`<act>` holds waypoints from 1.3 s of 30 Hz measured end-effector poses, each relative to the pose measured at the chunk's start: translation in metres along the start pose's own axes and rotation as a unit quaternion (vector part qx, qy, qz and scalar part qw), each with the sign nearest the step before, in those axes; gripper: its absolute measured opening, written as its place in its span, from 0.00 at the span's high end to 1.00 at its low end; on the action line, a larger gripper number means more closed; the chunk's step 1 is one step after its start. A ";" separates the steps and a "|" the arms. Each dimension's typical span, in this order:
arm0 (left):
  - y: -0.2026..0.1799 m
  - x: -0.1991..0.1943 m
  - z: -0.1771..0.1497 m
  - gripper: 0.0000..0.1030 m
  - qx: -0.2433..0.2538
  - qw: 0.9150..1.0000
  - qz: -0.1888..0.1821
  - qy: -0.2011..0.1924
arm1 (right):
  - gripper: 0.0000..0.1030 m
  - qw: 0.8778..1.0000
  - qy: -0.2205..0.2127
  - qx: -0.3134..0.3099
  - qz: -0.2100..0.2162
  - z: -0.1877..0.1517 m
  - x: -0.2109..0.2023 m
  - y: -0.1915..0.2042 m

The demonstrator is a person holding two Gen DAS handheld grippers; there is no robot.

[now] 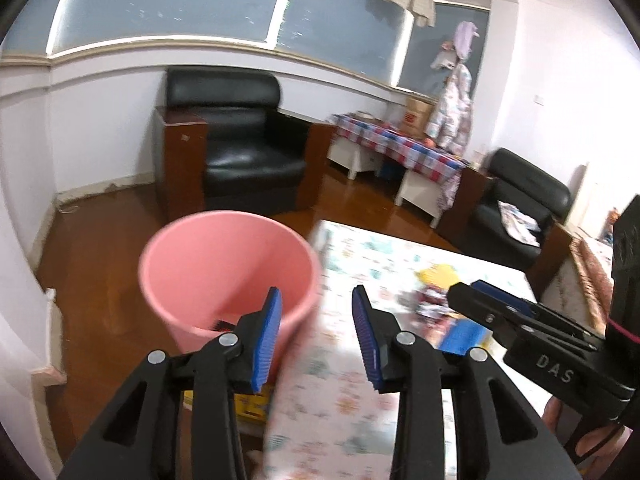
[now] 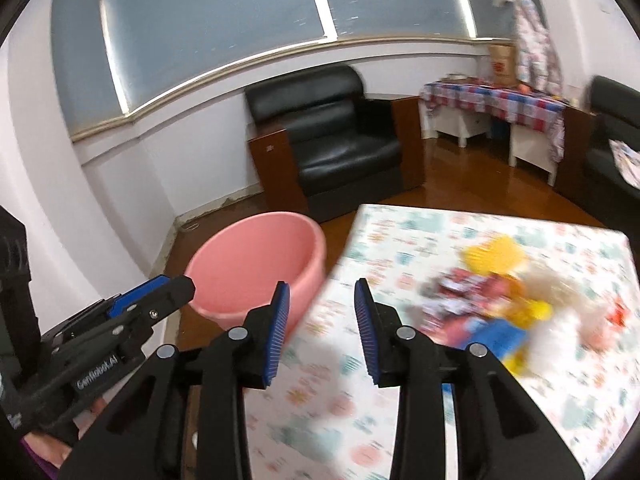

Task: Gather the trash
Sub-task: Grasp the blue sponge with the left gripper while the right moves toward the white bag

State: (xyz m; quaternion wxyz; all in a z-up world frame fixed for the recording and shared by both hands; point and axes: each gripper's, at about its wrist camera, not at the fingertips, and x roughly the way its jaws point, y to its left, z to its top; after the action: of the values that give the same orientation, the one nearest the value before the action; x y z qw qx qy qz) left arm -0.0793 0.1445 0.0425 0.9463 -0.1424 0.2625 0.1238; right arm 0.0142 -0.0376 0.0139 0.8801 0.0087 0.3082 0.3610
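Left wrist view is showing the left claw (image 1: 316, 336) hanging open and empty by the pink bin (image 1: 228, 276); the right claw (image 2: 322, 332) is gaping empty too, over the table (image 2: 400, 400) near blurry trash (image 2: 492, 308).

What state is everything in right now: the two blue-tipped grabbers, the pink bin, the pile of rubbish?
Left gripper: open, nothing between its pads.
Right gripper: open, nothing between its pads.
Pink bin: upright on the floor beside the table, something dark at its bottom.
Trash pile: lying on the table, blurred, not yet collected.
Table: covered with a patterned cloth.
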 end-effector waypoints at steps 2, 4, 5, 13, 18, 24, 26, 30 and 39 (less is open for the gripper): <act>-0.018 0.002 -0.003 0.64 0.013 1.000 -0.024 0.005 | 0.67 1.000 -0.008 0.023 -0.018 -0.007 -0.019 -0.024; -0.040 0.003 -0.005 0.64 0.032 0.999 -0.044 0.003 | 0.67 0.998 -0.015 0.041 -0.034 -0.013 -0.033 -0.044; -0.046 0.004 -0.006 0.64 0.037 0.998 -0.052 0.004 | 0.67 0.998 -0.018 0.049 -0.047 -0.016 -0.041 -0.054; -0.110 0.021 -0.020 0.64 0.115 0.986 -0.118 0.026 | 0.67 0.991 -0.034 0.088 -0.097 -0.029 -0.067 -0.112; -0.133 0.045 -0.036 0.64 0.158 0.974 -0.148 0.066 | 0.67 0.988 -0.009 0.124 -0.091 -0.039 -0.053 -0.143; -0.153 0.090 -0.055 0.64 0.182 0.964 -0.156 0.116 | 0.67 0.986 0.006 0.135 -0.095 -0.051 -0.042 -0.164; -0.158 0.103 -0.060 0.64 0.190 0.961 -0.156 0.126 | 0.67 0.986 0.010 0.139 -0.095 -0.053 -0.041 -0.168; -0.163 0.128 -0.068 0.69 0.203 0.957 -0.144 0.146 | 0.66 0.983 0.019 0.152 -0.097 -0.060 -0.038 -0.179; -0.168 0.155 -0.079 0.89 0.223 0.950 -0.131 0.173 | 0.58 0.983 0.031 0.151 -0.094 -0.058 -0.026 -0.179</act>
State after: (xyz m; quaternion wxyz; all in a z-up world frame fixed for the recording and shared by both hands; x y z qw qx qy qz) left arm 0.0650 -0.0127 -0.0702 0.9018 0.0199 0.4223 -0.0896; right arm 0.0811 -0.1988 -0.0615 0.8887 0.1016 0.3859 0.2258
